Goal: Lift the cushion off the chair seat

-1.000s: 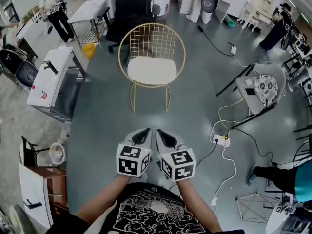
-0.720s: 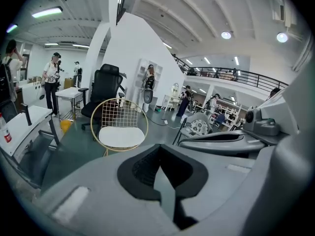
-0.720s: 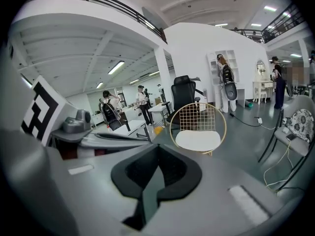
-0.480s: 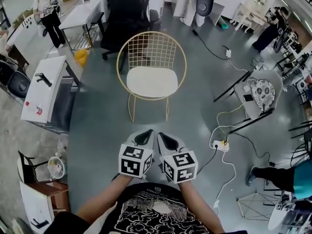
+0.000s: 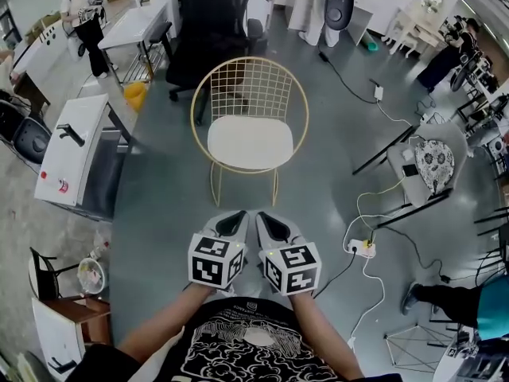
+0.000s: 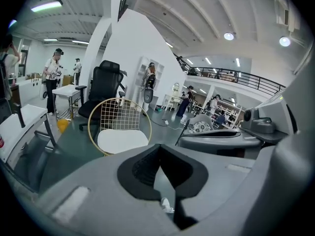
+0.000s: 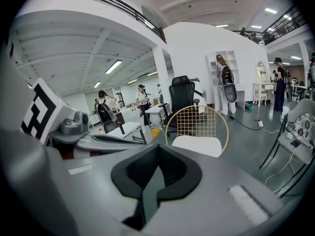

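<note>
Item: cushion (image 5: 250, 142), white, flat, rounded; lies on the seat of the chair (image 5: 249, 60), covering the seat from its front edge back to the foot of the wire backrest; nothing touches it.

Item: chair, gold wire frame, round grid backrest, thin legs; stands upright on the grey floor (image 5: 159, 205), its front edge turned toward the person.

Item: left gripper (image 5: 235, 218), hand-held; jaws clenched together with nothing between them, confirmed in the left gripper view, where the tips (image 6: 158, 147) meet; the cushion (image 6: 122, 140) shows beyond and to the left of the tips, well apart from them.

Item: right gripper (image 5: 266, 220), hand-held; jaws likewise closed and empty; in the right gripper view the tips (image 7: 157, 146) meet and the cushion (image 7: 197, 145) lies ahead and to the right, well apart.

Arrangement: both grippers are held side by side, almost touching, pointing toward the chair's front edge; a stretch of bare floor separates them from the chair's front legs; the cushion sits centred ahead of the pair in the head view.

Surroundings: black office chair (image 5: 211, 22) behind the wire backrest; white table (image 5: 75, 146) toward the floor's left edge; power strip (image 5: 362, 247) with trailing cables to the right; patterned cushion (image 5: 436, 165) on a separate seat near the right edge.
</note>
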